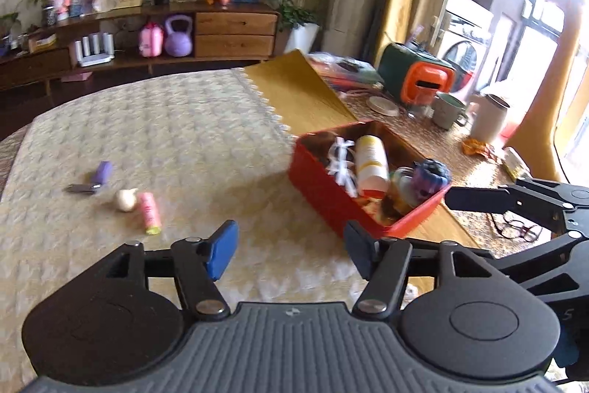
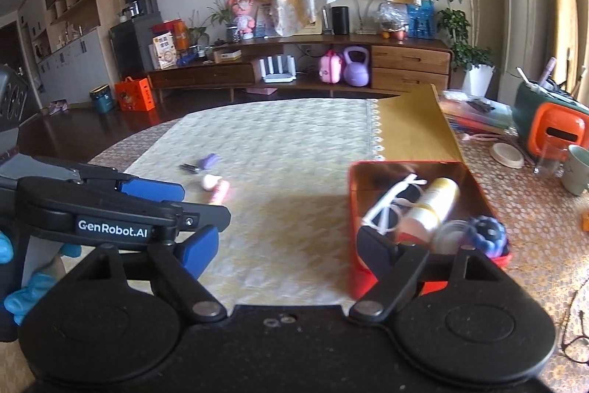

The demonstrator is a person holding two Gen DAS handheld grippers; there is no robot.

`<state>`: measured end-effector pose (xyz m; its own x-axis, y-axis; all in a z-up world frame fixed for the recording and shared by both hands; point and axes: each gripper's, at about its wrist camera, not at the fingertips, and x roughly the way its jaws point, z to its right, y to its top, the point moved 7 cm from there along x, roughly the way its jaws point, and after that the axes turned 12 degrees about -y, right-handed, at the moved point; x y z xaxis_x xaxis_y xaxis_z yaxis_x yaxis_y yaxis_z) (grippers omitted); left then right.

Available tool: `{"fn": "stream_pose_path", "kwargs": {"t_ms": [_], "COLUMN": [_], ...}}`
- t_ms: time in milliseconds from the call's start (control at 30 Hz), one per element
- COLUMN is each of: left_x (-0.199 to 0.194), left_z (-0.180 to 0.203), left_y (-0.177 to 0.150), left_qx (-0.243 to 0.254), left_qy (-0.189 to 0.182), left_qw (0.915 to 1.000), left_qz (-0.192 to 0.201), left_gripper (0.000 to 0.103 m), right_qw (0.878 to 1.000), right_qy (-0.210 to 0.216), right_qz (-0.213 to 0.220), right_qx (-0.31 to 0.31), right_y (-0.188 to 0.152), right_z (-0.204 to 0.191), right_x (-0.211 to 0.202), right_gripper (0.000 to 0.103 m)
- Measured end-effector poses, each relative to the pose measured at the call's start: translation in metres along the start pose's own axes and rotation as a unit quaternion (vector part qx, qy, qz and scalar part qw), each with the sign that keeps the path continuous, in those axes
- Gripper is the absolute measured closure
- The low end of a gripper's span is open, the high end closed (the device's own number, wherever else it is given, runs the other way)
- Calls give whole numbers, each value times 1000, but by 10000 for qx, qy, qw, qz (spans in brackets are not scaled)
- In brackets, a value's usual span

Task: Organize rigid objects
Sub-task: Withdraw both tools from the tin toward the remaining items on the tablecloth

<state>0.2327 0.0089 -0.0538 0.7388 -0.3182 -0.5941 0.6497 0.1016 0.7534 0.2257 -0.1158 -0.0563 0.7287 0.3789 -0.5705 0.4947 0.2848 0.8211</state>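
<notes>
- Red tin box (image 2: 423,168) sits at the right edge of the cream cloth (image 2: 279,142), half on the bare wood of the tabletop; it seems to serve as the collecting place, so it sits within reach of both grippers.
- In the box lie a white-and-yellow bottle (image 2: 434,205), white glasses (image 2: 390,197), a clear jar (image 1: 401,177) and a blue-purple toy (image 2: 489,231), packed close and touching, which suggests they are already sorted.
- Left out on the cloth, well apart from the box and toward the cloth's left side, lie a pink tube (image 1: 149,211), a white garlic-like lump (image 1: 125,198) just beside it, and a purple clipper (image 1: 97,176) a little farther back. These look like the pieces yet to be gathered.
- The left gripper (image 1: 291,251) hangs above the cloth's near edge, jaws wide and empty, facing between the loose pieces and the box; it is the better placed to fetch them.
- The right gripper (image 2: 287,251) hangs above the near edge too, jaws wide with nothing between them, its right finger in front of the box's near-left corner.
- Both views are blurred, so finer detail of the small things cannot be told.
</notes>
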Motion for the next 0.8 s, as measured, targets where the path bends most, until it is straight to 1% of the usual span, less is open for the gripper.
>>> {"fn": "stream_pose_path", "kwargs": {"t_ms": [33, 67, 133, 200, 300, 367, 467, 567, 700, 800], "left_x": [-4, -8, -16, -25, -37, -44, -51, -51, -44, -35], "left_z": [-7, -14, -29, -46, -74, -92, -114, -132, -157, -176], "left_y": [0, -1, -1, 0, 1, 2, 3, 2, 2, 0], "left_qx": [-34, -72, -132, -145, -199, -268, -309, -344, -328, -456], "left_qy": [47, 91, 204, 431, 699, 823, 998, 1095, 1337, 1426], "left_qw": [10000, 9999, 9996, 9987, 9969, 9956, 9936, 9924, 9894, 9878], "left_qz": [36, 70, 118, 222, 304, 372, 422, 453, 460, 438], "left_gripper": [35, 34, 33, 33, 27, 25, 22, 20, 20, 20], "right_qw": [10000, 10000, 9999, 9996, 9992, 9991, 9989, 9988, 9985, 9982], "right_qy": [40, 76, 145, 222, 326, 351, 386, 405, 425, 449], "right_qz": [-1, 3, 36, 82, 111, 109, 100, 70, -29, -95], "right_qx": [2, -2, -39, -122, -203, -227, -234, -276, -333, -398], "right_y": [1, 2, 3, 5, 8, 9, 11, 12, 12, 12], "right_z": [-5, -11, -22, -34, -51, -60, -70, -79, -89, -96], "right_x": [2, 3, 5, 8, 12, 16, 25, 35, 51, 63], "right_gripper": [18, 15, 13, 10, 9, 4, 2, 0, 0, 0]}}
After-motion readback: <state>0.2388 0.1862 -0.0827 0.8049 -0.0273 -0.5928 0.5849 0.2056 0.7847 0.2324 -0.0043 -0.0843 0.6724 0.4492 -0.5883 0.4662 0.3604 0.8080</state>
